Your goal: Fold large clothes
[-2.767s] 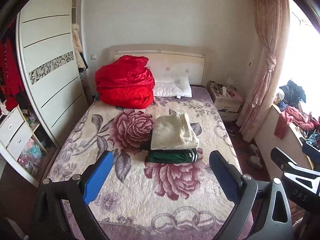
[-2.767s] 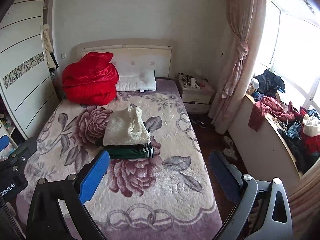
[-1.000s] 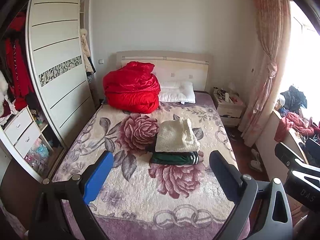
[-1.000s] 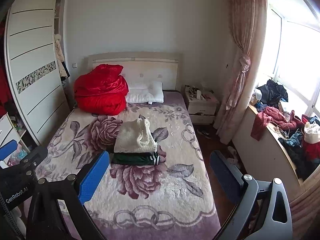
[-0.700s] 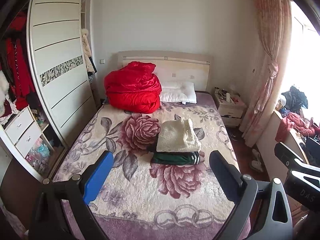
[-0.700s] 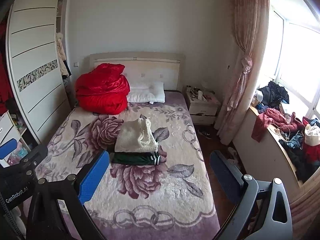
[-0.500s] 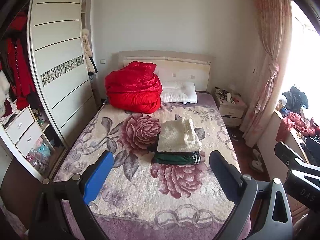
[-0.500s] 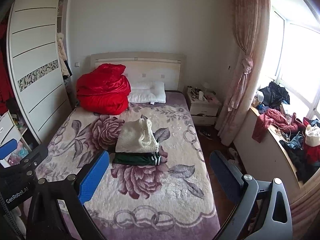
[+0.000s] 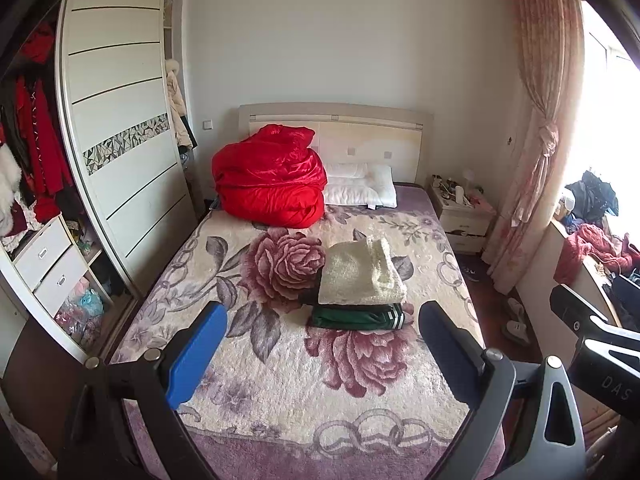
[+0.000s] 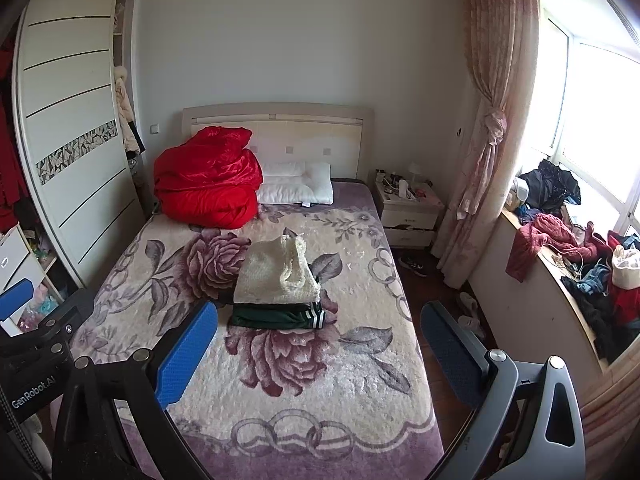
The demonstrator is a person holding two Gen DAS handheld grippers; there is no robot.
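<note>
Showing both claws held above the foot of the bed [image 9: 280, 392], each released and grasping nothing. The left claw [image 9: 320, 360] has its blue pads spread wide over the rose-patterned blanket [image 9: 352, 360]; the right claw [image 10: 320, 354] stands likewise, one pad over the blanket and the other over the floor beside the bed.

Task items — two folded garments — lie stacked near the middle of the bed, well apart from both claws. The cream knitted garment [image 9: 360, 276] rests on top of the dark green garment with white stripes [image 9: 356, 317], whose striped end shows at the stack's right edge.

At the head of the bed sit a red quilt [image 9: 270, 180], bundled, and a white pillow [image 9: 358, 188] just beside it. A wardrobe [image 9: 120, 140] stands to the left; a nightstand [image 10: 408, 208], a tied pink curtain [image 10: 488, 128] and a sill heaped with loose clothes [image 10: 568, 248] lie to the right.
</note>
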